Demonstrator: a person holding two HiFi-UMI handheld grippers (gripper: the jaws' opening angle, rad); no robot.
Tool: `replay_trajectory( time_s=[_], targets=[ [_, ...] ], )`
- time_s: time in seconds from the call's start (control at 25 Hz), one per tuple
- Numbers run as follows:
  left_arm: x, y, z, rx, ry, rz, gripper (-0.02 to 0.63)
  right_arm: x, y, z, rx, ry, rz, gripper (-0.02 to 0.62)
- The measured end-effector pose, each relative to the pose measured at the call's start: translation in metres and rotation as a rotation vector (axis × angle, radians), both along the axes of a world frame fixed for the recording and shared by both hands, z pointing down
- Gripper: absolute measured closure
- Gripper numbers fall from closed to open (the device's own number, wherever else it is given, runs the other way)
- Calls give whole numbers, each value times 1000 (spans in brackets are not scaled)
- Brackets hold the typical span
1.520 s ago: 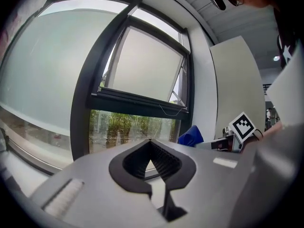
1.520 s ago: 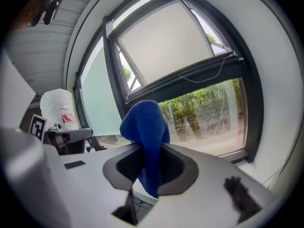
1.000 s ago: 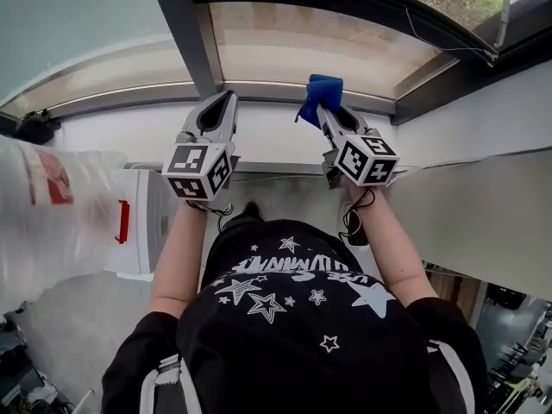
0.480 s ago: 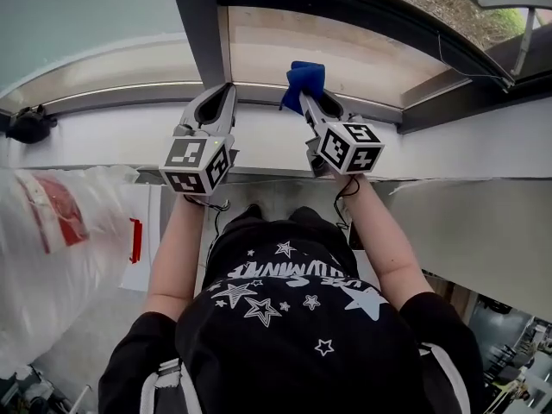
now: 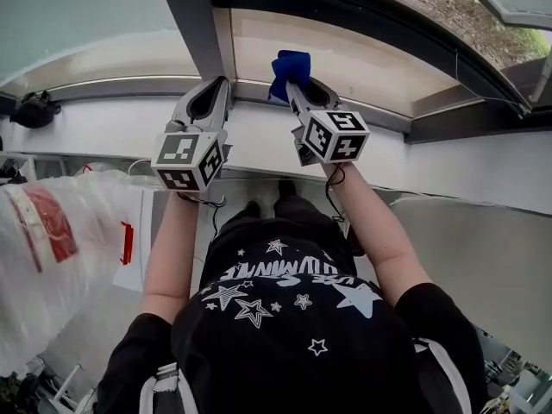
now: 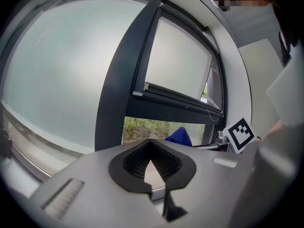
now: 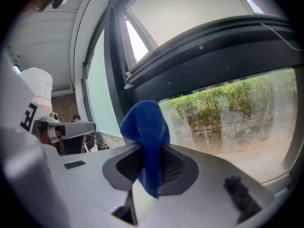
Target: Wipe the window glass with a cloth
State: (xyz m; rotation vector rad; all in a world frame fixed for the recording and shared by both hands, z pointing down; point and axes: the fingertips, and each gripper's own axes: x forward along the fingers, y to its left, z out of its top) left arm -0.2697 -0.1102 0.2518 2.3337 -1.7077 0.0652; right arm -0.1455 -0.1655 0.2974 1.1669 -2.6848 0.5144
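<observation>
A blue cloth (image 5: 290,67) (image 7: 146,134) (image 6: 179,137) is pinched in my right gripper (image 5: 291,84) (image 7: 150,146), bunched up above the jaw tips and held against the lower window glass (image 5: 345,54) (image 7: 228,118). My left gripper (image 5: 211,93) (image 6: 151,152) is shut with nothing in it, hovering by the dark vertical window frame (image 5: 191,28) (image 6: 124,80), to the left of the cloth. The frosted left pane (image 5: 78,11) (image 6: 57,70) lies beyond it.
A white sill (image 5: 112,132) runs below the glass. A clear plastic bag with red print (image 5: 52,248) hangs at the left. A dark object (image 5: 34,110) sits on the sill's far left. A white wall panel (image 5: 483,231) stands at the right.
Both grippers have drifted left and slightly up along the glass; the blue cloth has slid leftward toward the vertical frame.
</observation>
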Motion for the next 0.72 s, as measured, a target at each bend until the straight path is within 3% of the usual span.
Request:
replay_trajectory(
  time_s=[0.52,0.72],
  targets=[
    [-19,-46,5,-20,-51,-168,597,-66,-65,28,39,42,-178,520],
    [-26,-50,11,-41,-45,-222,597,-92,-86,40,9,43,-227,522]
  ],
)
